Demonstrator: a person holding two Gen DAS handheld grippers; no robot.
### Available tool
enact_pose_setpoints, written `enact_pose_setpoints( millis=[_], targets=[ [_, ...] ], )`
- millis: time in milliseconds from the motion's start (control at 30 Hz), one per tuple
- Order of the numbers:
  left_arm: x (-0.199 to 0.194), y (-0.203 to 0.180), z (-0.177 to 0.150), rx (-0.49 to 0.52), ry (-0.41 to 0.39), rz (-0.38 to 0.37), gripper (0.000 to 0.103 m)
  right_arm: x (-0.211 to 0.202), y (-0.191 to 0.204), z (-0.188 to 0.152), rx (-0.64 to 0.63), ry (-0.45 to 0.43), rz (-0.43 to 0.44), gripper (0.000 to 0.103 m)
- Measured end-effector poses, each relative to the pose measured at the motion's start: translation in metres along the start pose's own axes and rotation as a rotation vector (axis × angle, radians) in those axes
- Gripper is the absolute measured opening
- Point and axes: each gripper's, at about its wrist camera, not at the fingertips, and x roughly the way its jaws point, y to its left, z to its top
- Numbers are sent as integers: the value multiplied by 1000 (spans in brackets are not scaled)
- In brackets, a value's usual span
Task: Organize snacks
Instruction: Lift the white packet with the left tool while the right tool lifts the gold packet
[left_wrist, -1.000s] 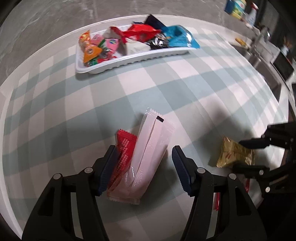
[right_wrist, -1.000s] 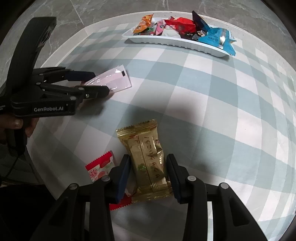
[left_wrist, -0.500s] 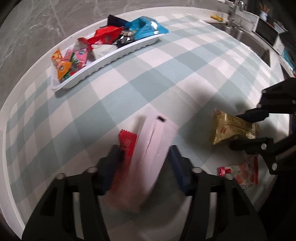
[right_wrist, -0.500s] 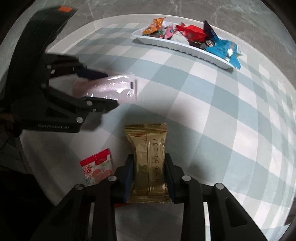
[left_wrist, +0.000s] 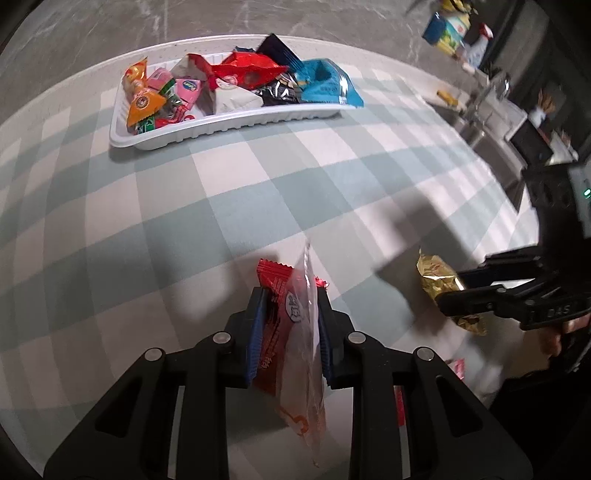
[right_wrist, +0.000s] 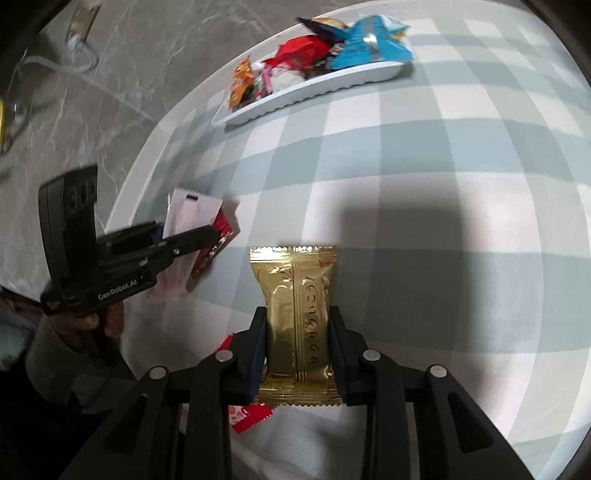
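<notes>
L gripper (left_wrist: 290, 328): jaws have just been closing, and now my blue pads pinch two packets together, the pale pink sachet (left_wrist: 306, 354) and the small red packet (left_wrist: 275, 314) pressed against its left side. A sec ago both lay flat on the checked tablecloth (left_wrist: 221, 221) between wide-open jaws; now the sachet stands on edge in the grip, its top corner poking up past the fingertips, its tail hanging down twd the camera. In the R wrist view the same pair (right_wrist: 192, 218) juts from the L gripper (right_wrist: 184, 236), w/ a hand (right_wrist: 85, 325) on the handle below.

R gripper (right_wrist: 297, 332): jaws narrowed a bit at the start of that sec, then held; pads clamp the gold wafer packet (right_wrist: 295, 306) on both long sides, printed side up. Before, it sat loosely between the pads, slightly askew; now it's straight along the fingers. View has rolled since then, table horizon tilts. From the L cam the gold packet (left_wrist: 439, 277) shows in the R gripper (left_wrist: 465, 286) at right.

One red-and-white packet (right_wrist: 251, 413) lies on the cloth just under the R gripper's left finger, partly hidden.

White tray (left_wrist: 236, 123) sits at the far side of the table, well apart from both grippers, full of mixed snacks: orange, pink, red, black, blue wrappers. Contents look unchanged vs earlier.
</notes>
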Motion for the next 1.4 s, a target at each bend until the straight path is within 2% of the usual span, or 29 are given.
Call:
enact_pose_setpoints(
  millis=[167, 500, 600, 867, 967, 1000, 1033, 1067, 1400],
  targets=[
    [-5, 5, 5, -41, -19, -25, 21, -7, -8, 3, 60, -22, 50, 33],
    [-3, 19, 7, -76, 5, 2, 21, -4, -14, 6, 67, -7, 42, 33],
    [-4, 21, 3, -76, 27, 7, 22, -3, -11, 7, 44, 3, 25, 33],
    [-20, 28, -19, -61, 66, 97, 23, 3, 8, 13, -91, 35, -64, 35],
    [-28, 35, -30, -79, 80, 124, 29, 6, 14, 14, -138, 44, -97, 35],
    [-30, 38, -33, -85, 85, 132, 36, 7, 15, 15, -149, 46, -105, 36],
    [-33, 42, -38, -99, 89, 138, 48, 7, 16, 15, -156, 47, -108, 36],
    [-36, 46, -43, -113, 96, 147, 50, 7, 16, 14, -158, 48, -107, 37],
    [-59, 72, -82, -218, 123, 213, 51, 8, 15, 14, -168, 50, -111, 40]
  ],
)
